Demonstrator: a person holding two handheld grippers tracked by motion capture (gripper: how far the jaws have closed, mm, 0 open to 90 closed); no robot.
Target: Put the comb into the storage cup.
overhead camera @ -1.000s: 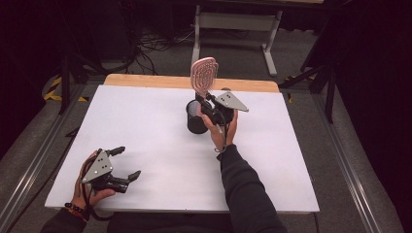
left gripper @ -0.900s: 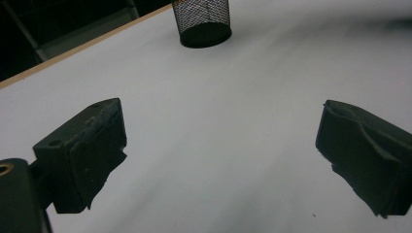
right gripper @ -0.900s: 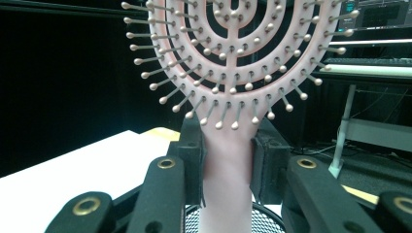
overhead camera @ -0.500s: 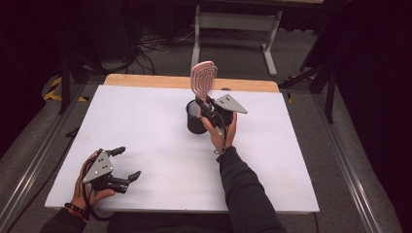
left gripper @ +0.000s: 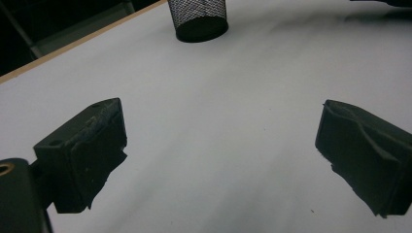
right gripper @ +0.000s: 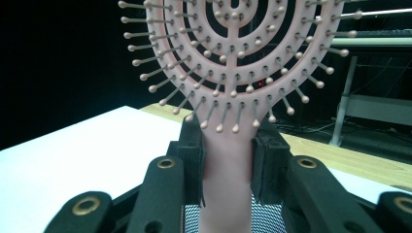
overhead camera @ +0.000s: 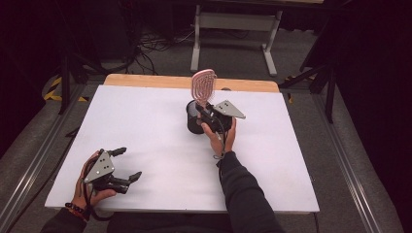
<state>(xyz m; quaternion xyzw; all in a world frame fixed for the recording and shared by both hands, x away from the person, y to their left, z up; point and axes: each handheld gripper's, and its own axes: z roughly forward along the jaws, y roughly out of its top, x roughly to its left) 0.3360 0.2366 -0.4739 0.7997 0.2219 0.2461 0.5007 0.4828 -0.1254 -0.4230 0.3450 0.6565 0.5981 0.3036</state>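
Note:
A pink hairbrush [overhead camera: 203, 85] stands upright with its handle going down into a black mesh cup [overhead camera: 195, 119] near the back middle of the white table [overhead camera: 145, 126]. My right gripper [overhead camera: 206, 110] is shut on the brush's neck just below the bristled head; in the right gripper view the pads clamp the pink handle [right gripper: 227, 165] from both sides, with the mesh cup [right gripper: 265, 218] right beneath. My left gripper [overhead camera: 127, 164] rests at the table's front left corner, jaws wide apart with nothing between them. The left gripper view shows the mesh cup [left gripper: 198, 17] far ahead.
A wooden strip [overhead camera: 145, 80] runs along the table's back edge. Behind it stand a metal frame [overhead camera: 233, 29] and cables on the floor. Rails run along both sides of the table.
The brush and my right gripper have shifted only slightly over the cup. The left gripper has kept still.

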